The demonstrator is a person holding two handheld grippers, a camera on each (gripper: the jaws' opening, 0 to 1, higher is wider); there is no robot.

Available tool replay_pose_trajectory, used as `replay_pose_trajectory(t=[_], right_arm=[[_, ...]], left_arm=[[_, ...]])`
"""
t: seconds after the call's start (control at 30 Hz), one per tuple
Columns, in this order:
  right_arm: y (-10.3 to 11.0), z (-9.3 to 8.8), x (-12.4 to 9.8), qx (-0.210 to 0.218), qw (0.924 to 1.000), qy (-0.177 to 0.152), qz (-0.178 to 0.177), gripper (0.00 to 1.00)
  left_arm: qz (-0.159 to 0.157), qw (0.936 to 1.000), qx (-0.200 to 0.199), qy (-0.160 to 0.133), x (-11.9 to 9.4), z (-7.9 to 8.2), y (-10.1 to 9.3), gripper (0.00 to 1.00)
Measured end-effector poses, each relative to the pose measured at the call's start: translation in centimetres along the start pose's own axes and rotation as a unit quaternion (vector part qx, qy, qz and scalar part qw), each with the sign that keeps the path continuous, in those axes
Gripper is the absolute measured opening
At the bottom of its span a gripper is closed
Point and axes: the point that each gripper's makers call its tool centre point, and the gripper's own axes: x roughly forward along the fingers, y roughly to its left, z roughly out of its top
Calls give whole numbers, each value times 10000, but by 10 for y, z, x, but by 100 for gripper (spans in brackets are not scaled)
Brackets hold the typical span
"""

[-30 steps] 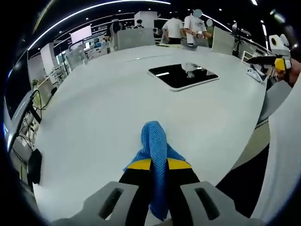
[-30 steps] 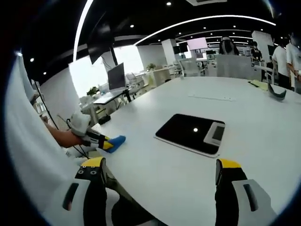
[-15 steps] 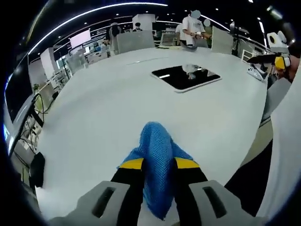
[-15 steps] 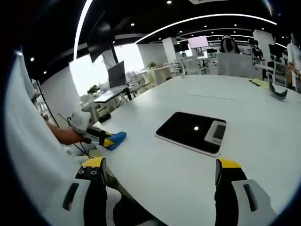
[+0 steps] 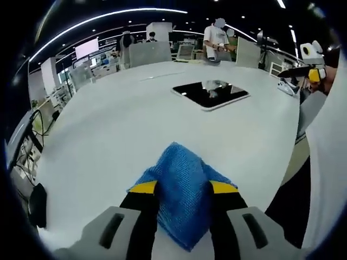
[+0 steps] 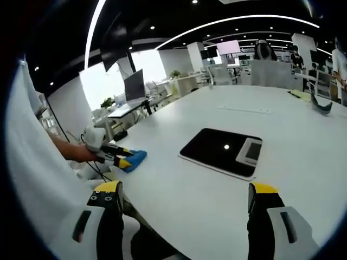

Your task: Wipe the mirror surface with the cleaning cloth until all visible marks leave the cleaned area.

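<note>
A flat dark mirror (image 5: 210,93) with a white frame lies on the white table (image 5: 108,135), far ahead of my left gripper (image 5: 180,190). That gripper is shut on a blue cleaning cloth (image 5: 180,189), bunched between its yellow-tipped jaws just above the table near its edge. In the right gripper view the mirror (image 6: 219,151) lies at the centre, and the left gripper (image 6: 120,161) with the blue cloth (image 6: 135,158) shows at the left, held by a hand. My right gripper (image 6: 184,195) stands open with nothing between its jaws, short of the mirror. It also shows at the far right (image 5: 313,73).
The table edge (image 5: 282,162) curves close on the right in the left gripper view. People stand beyond the far side (image 5: 216,38). A dark curved object (image 6: 320,106) lies at the far right. Chairs and desks with monitors (image 6: 134,86) ring the room.
My left gripper has moved forward over the table with the cloth, and the cloth now looks wider between its jaws. The right gripper has barely moved.
</note>
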Motion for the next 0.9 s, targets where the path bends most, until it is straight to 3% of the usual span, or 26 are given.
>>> replay_pose_trajectory(t=[0.3,0.63,0.7,0.73,0.83,0.9], right_arm=[[0,1,-1,3,10000,8,-52,96],[2,4,-2,-63,10000,4,-37,96],[2,4,-3,-63,10000,-2,-32,96],[3,5,-4,-63,10000,-34,-18,97],[3,7,-5,-119,9999,-47,-27,98],[3,10,-7,-153,9999,-66,-40,99]], left_arm=[[-45,10000,18,57,1,1,-3,42],[-184,9997,-122,71,-3,6,-14,56],[-220,9996,-159,-81,-7,16,-16,57],[-384,9986,-275,-233,-8,25,-22,57],[-440,9978,-111,-489,-15,45,-29,66],[-489,9969,-214,-570,-19,54,-33,74]])
